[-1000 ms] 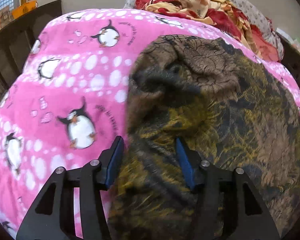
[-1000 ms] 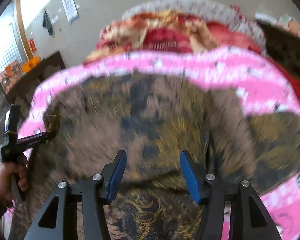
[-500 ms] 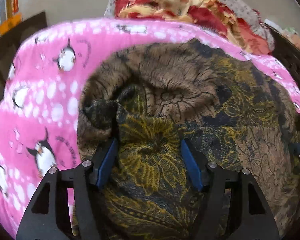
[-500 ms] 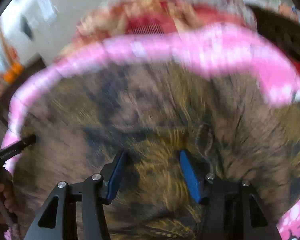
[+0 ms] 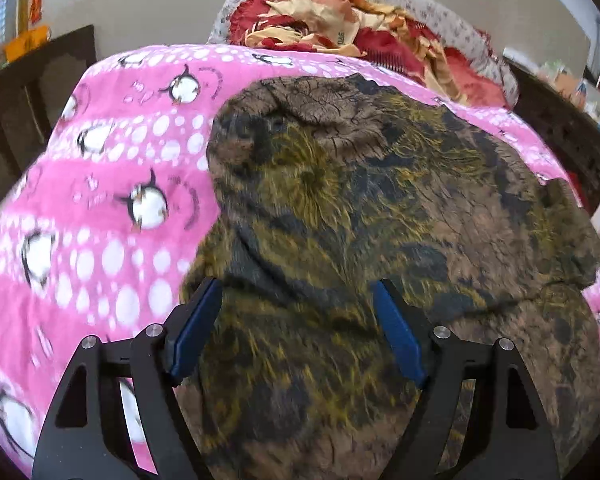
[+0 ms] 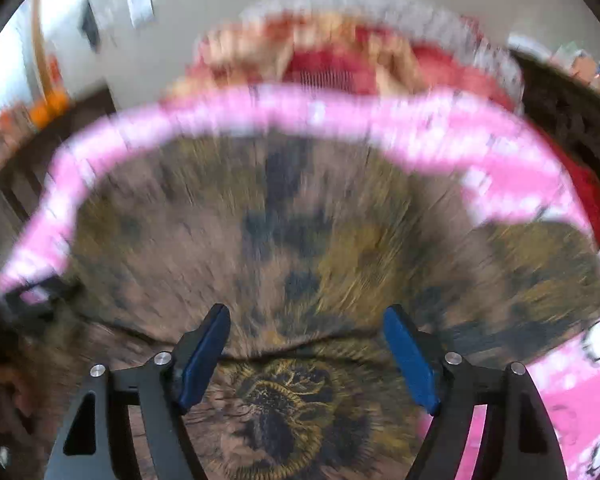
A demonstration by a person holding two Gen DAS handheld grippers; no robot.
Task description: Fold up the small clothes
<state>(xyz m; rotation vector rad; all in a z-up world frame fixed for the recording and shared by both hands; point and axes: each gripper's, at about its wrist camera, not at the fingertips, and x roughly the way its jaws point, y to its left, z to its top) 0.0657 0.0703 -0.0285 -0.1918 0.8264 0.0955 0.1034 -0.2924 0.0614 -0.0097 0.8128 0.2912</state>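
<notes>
Pink bedding with penguins covers the bed, and a red and gold blanket is piled at the far end, well beyond both grippers. On the pink cover lies the brown and yellow cloth, the small piece of clothing to fold.

From the left gripper, the cloth lies right under the blue pads and spreads ahead and off to its right side. Its left pad sits at the cloth's left edge, just beside bare pink cover. The jaws have just been opening and now stand wide apart. Cloth shows between them, but the pads do not seem to press on it.

From the right gripper, the cloth fills the view ahead and runs out to both sides, so its long way lies across, side to side. A folded edge crosses between the pads. These jaws have also just been opening and stand wide, pinching nothing.

This view is blurry. At its far left something dark sits by the cloth's end, too blurred to name.

The left gripper looks nearer the cloth's left end, and the right gripper nearer the middle and right.
</notes>
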